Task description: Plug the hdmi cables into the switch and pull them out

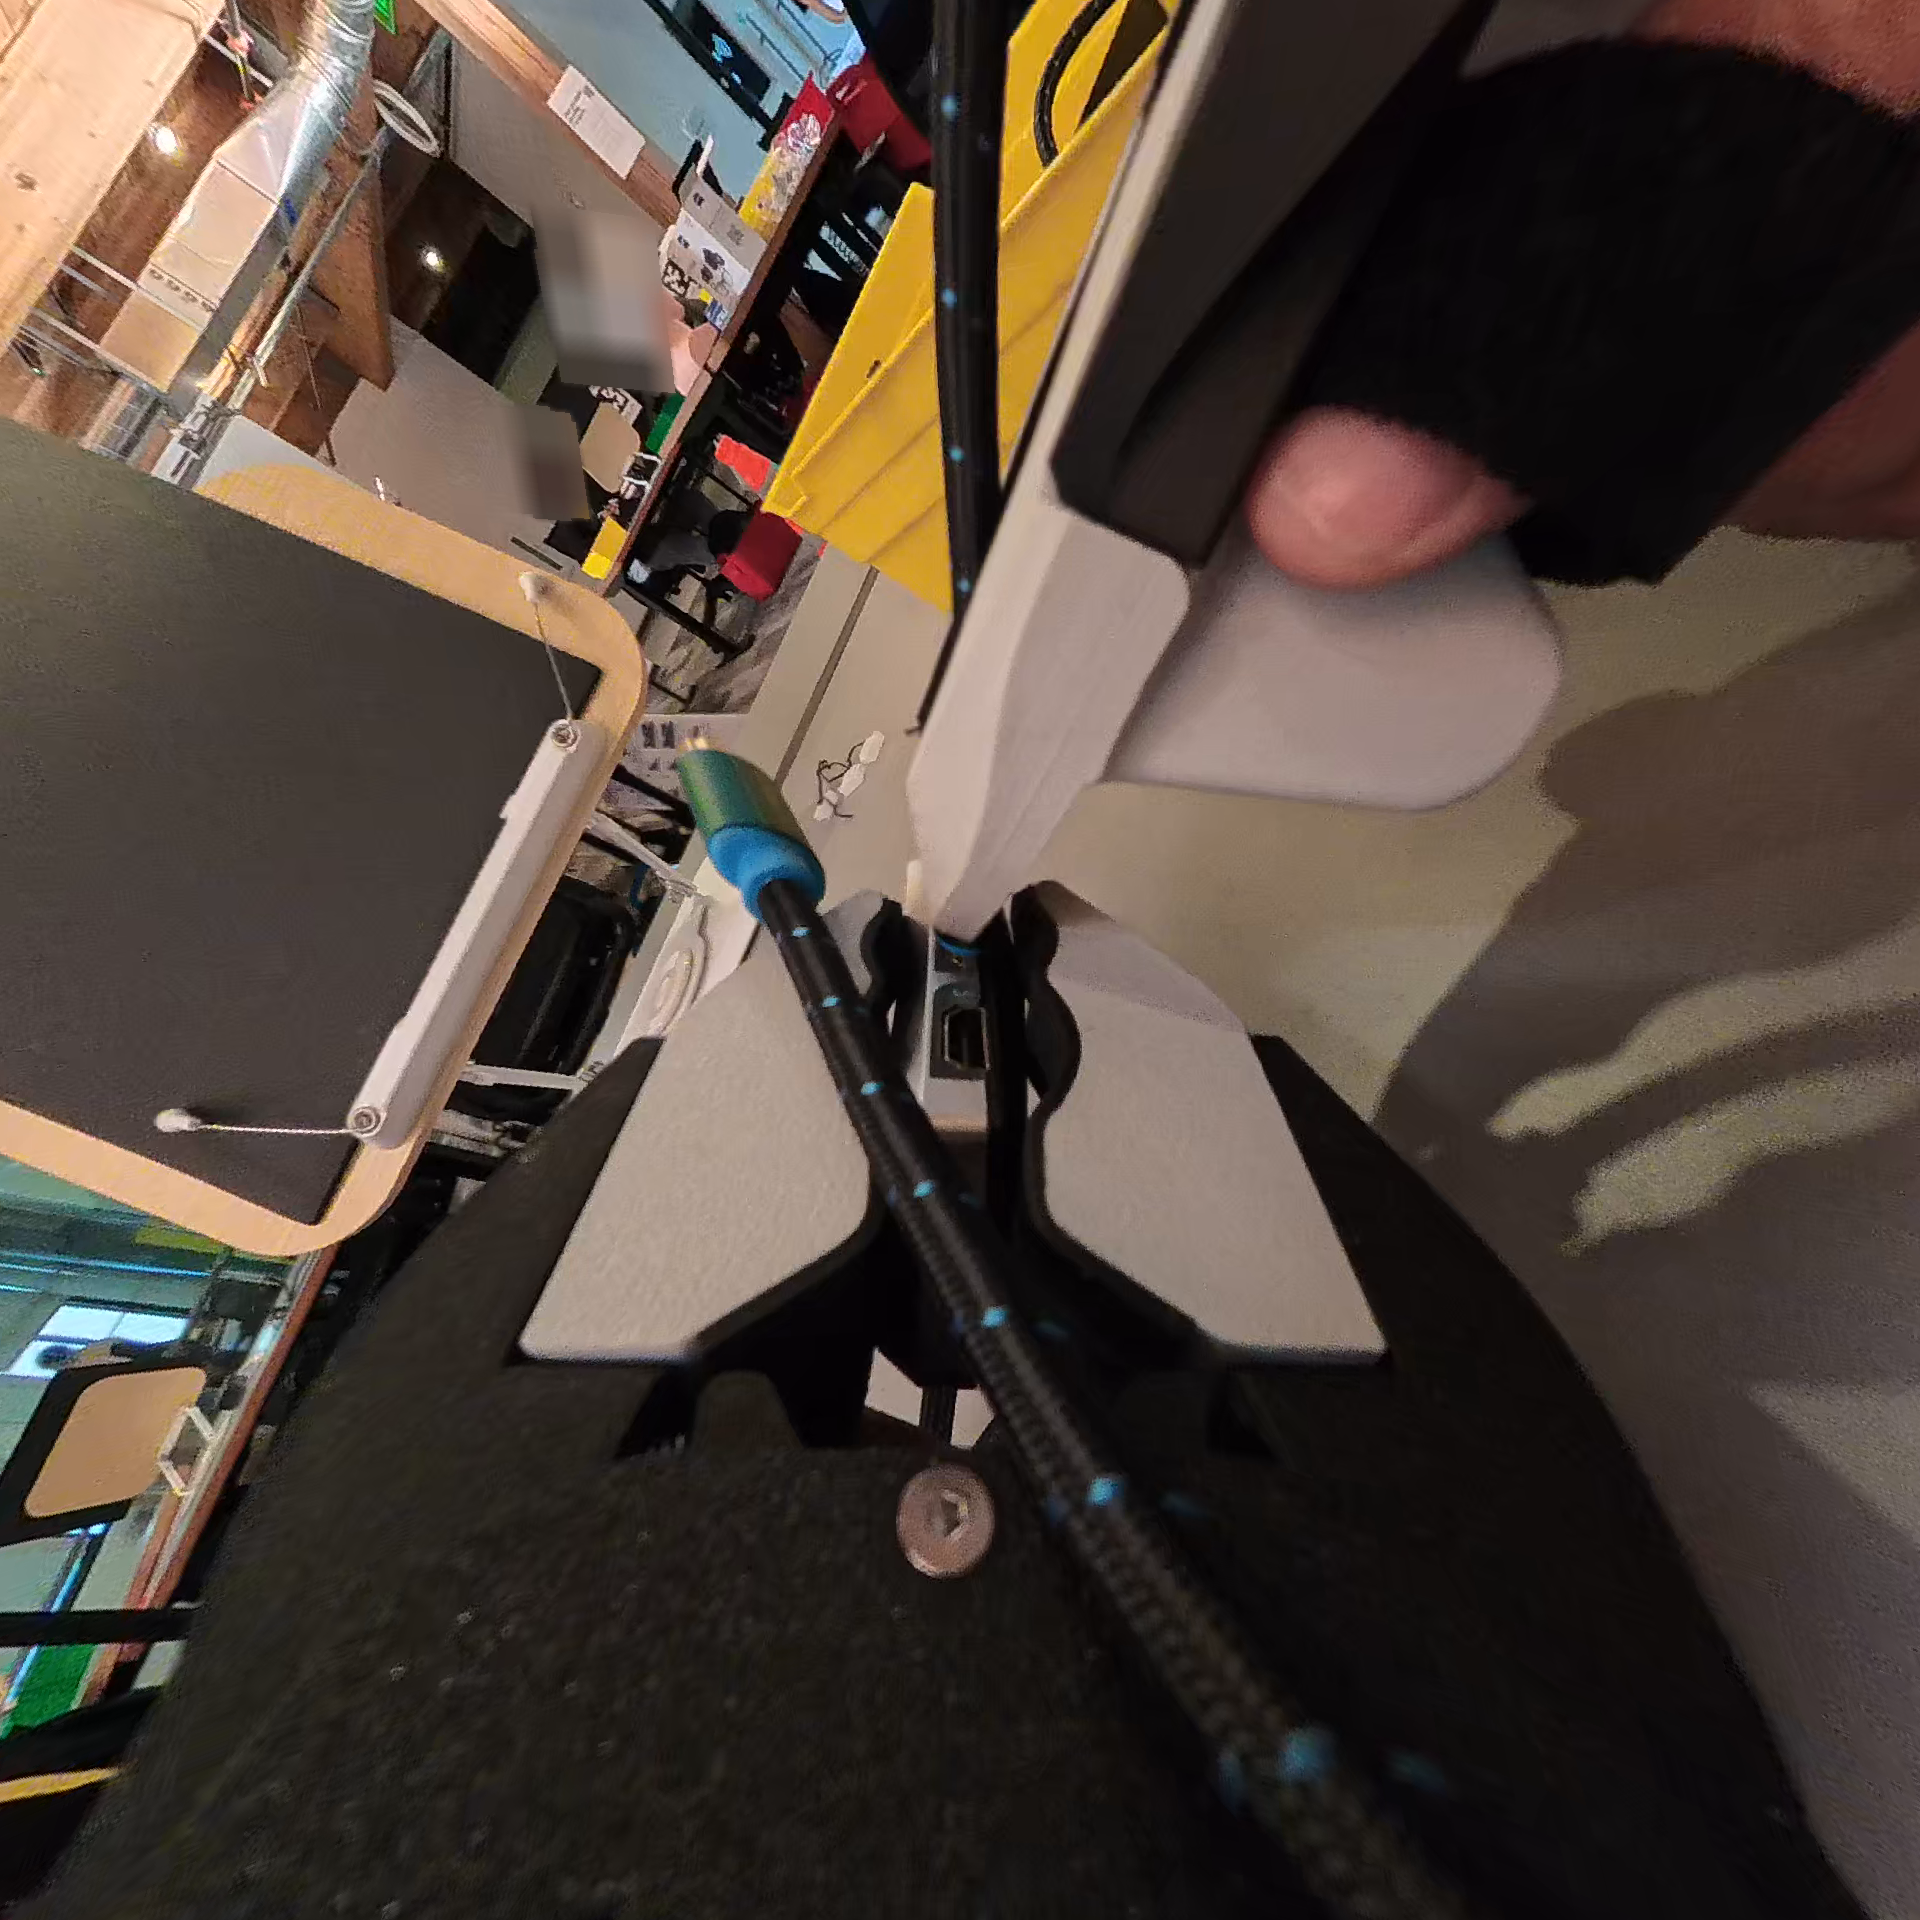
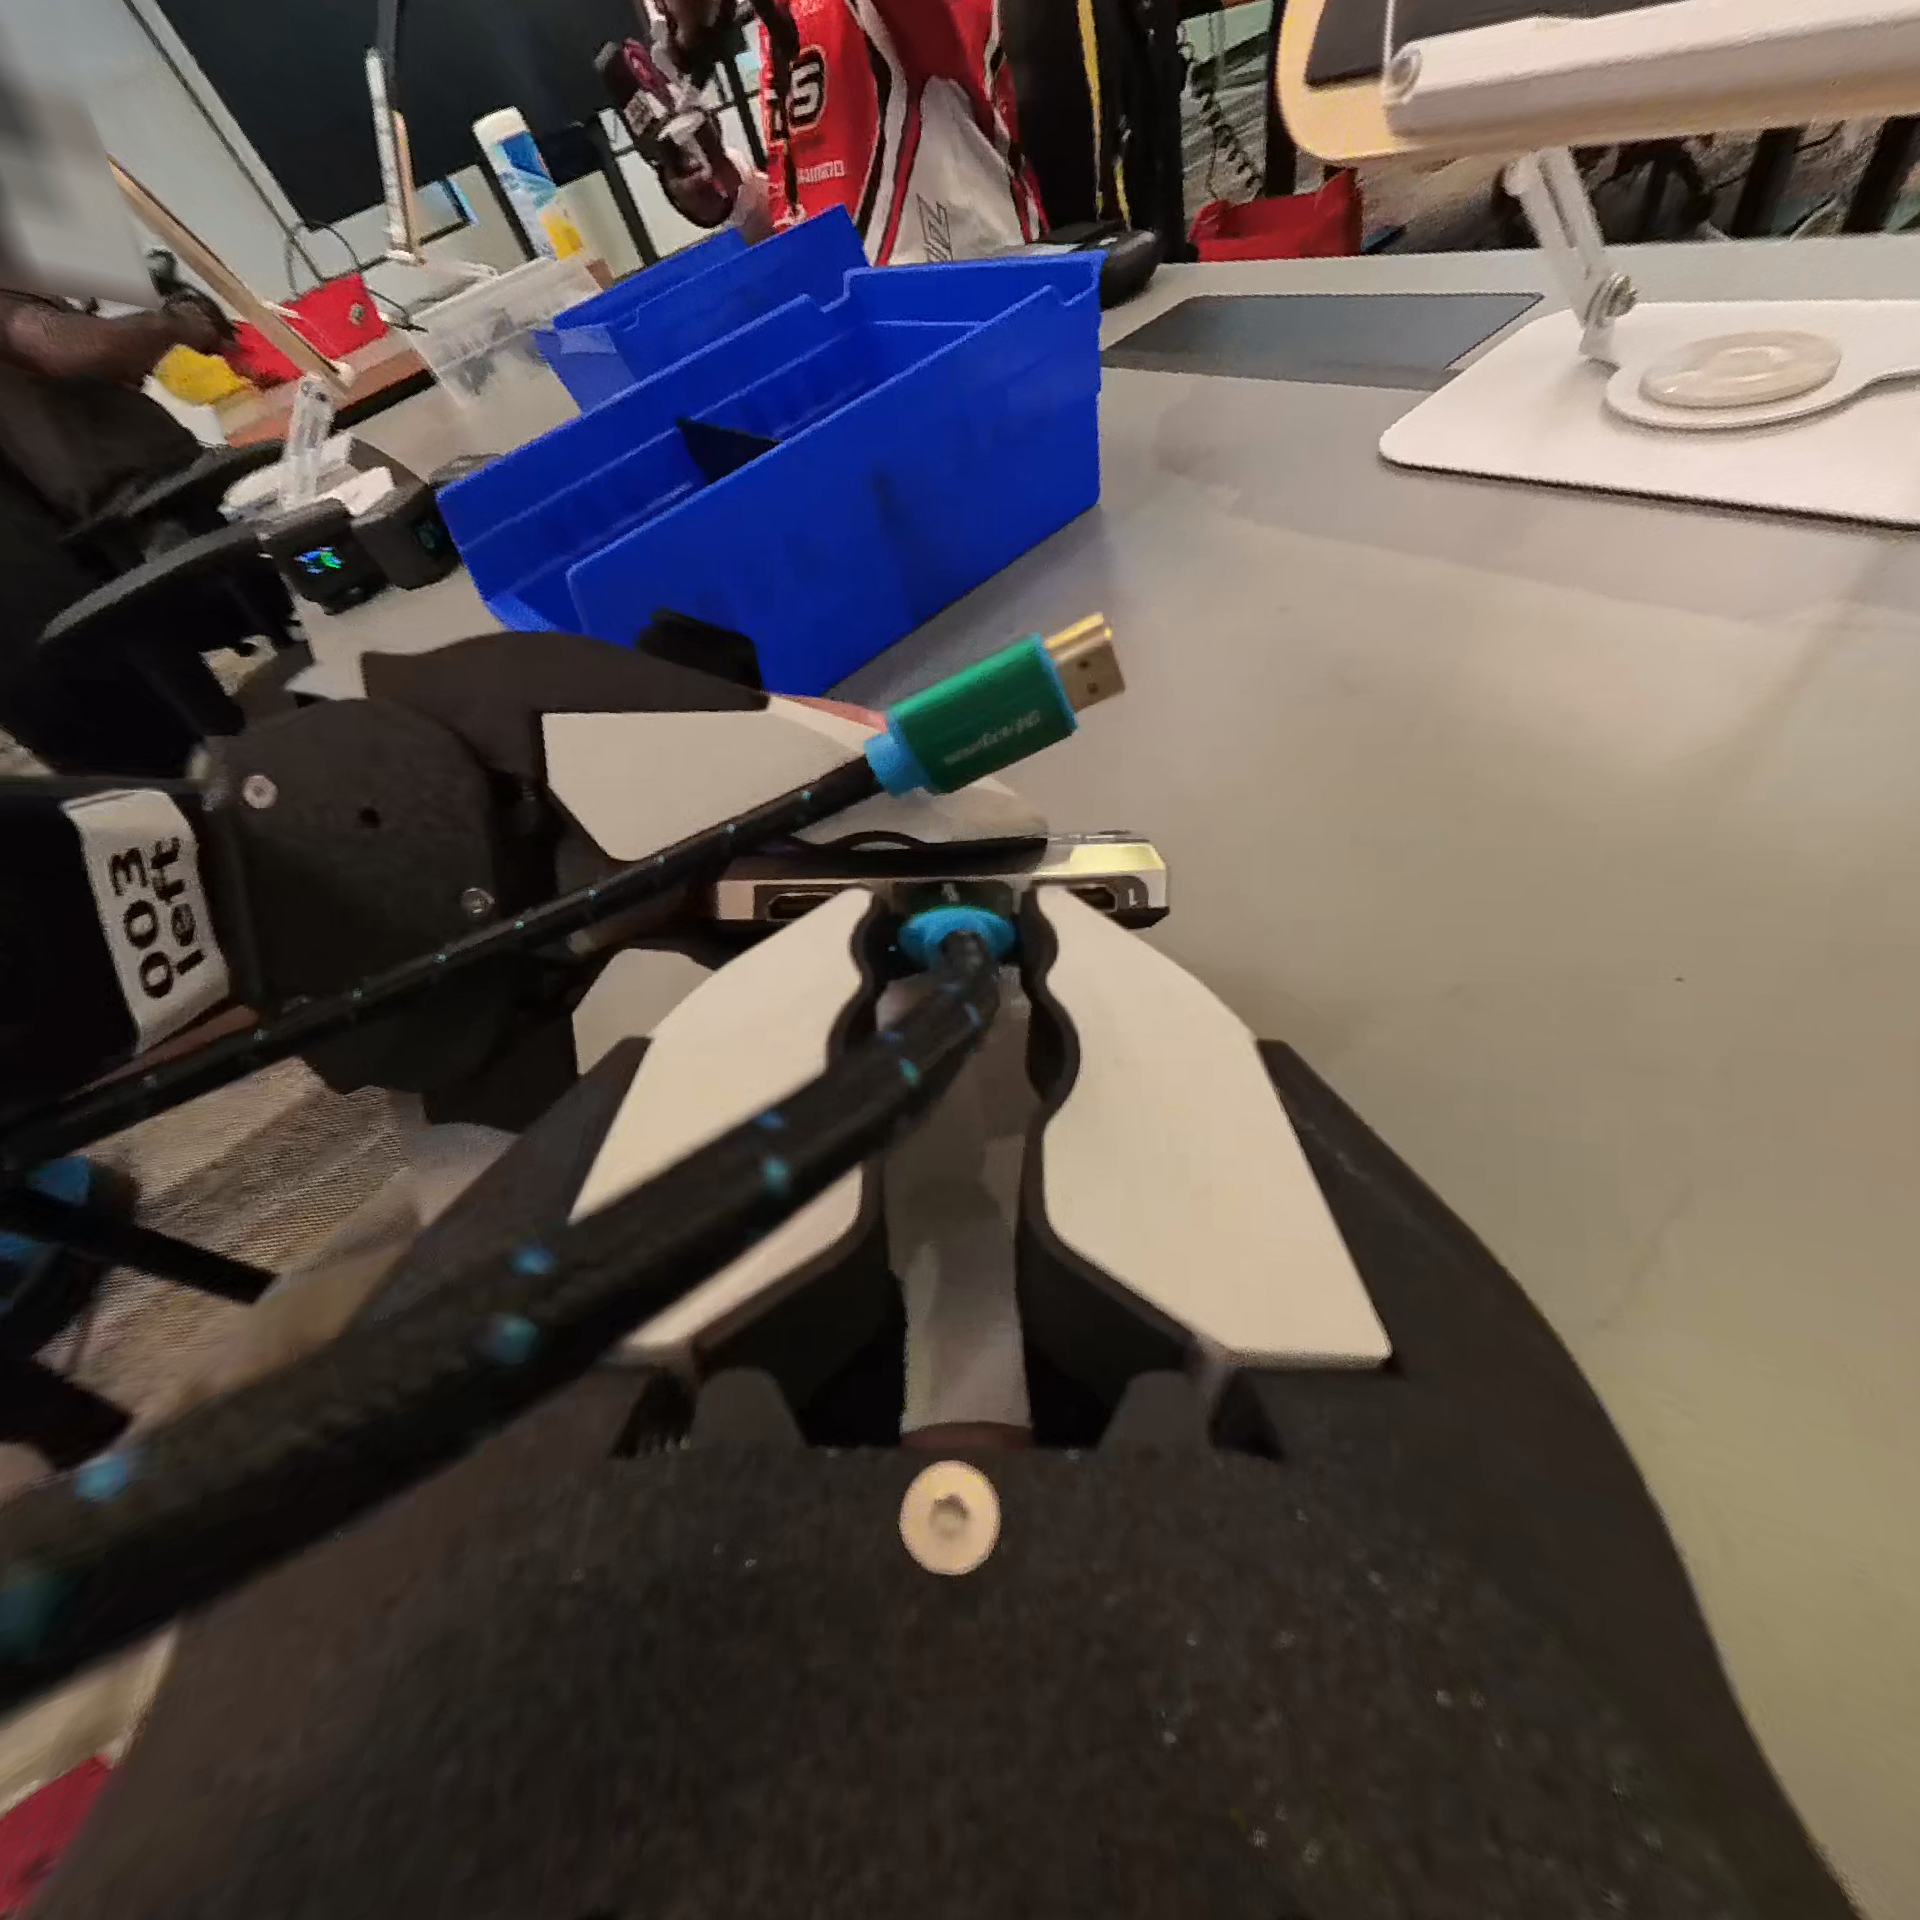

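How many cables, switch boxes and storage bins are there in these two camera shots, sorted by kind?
HDMI cables: 2, a loose green plug and a plugged cable held by the right gripper.
HDMI switch: 1, the silver box clamped by the left gripper.
Storage bins: 2, a blue bin and a yellow bin.
Total: 5

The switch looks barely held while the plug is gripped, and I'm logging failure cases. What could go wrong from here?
1. The right hand-held gripper clamps the plug at the middle port; a skewed pull might strain it.
2. The left hand-held gripper pinches only the switch's edge, so it may slip.
3. The loose cable lies across the left hand-held gripper and could snag.
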The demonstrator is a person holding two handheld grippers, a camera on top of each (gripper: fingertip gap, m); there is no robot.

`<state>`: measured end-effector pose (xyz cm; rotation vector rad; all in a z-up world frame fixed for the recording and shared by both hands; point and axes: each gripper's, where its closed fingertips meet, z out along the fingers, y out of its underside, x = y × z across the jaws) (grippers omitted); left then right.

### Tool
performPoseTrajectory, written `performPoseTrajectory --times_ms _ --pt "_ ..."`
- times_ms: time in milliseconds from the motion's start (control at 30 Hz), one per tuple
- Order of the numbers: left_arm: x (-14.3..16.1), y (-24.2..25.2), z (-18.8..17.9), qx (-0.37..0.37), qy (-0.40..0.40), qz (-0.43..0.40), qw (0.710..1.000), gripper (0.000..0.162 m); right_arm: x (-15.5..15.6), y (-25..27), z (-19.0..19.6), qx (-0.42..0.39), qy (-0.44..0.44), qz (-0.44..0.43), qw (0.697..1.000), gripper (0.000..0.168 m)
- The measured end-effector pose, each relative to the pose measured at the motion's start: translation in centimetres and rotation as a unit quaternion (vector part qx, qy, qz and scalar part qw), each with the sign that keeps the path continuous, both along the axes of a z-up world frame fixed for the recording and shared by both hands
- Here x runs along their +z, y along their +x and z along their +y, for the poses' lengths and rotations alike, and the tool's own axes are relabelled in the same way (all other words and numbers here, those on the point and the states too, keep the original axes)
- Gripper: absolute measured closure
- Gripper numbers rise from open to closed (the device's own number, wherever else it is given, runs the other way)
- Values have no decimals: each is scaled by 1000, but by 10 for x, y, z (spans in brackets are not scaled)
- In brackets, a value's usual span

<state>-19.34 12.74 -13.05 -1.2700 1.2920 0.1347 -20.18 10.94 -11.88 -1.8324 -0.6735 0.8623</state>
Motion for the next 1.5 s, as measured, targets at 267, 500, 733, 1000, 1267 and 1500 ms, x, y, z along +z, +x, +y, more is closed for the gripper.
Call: performPoseTrajectory --times_ms 267,500,733,1000,1267,1500 --pt "-7 0 1 -3 20 32 999 139 -12 -1 1 10 -17 -53 998 146" --pt "-16 -38 34 89 11 65 994 141 3 28 9 -50 27 -76 995 147" --pt "10 -32 26 72 -19 -41 996 141 12 73 22 -86 1 -40 995 147" --pt "34 -46 26 85 -96 -168 977 141 66 149 53 -224 92 -206 948 147" --pt "25 -22 1 35 -84 -135 987 141 164 325 84 -418 126 -340 833 146" --pt "19 -12 -7 18 -86 -119 989 141 73 383 105 -461 86 -491 734 147"
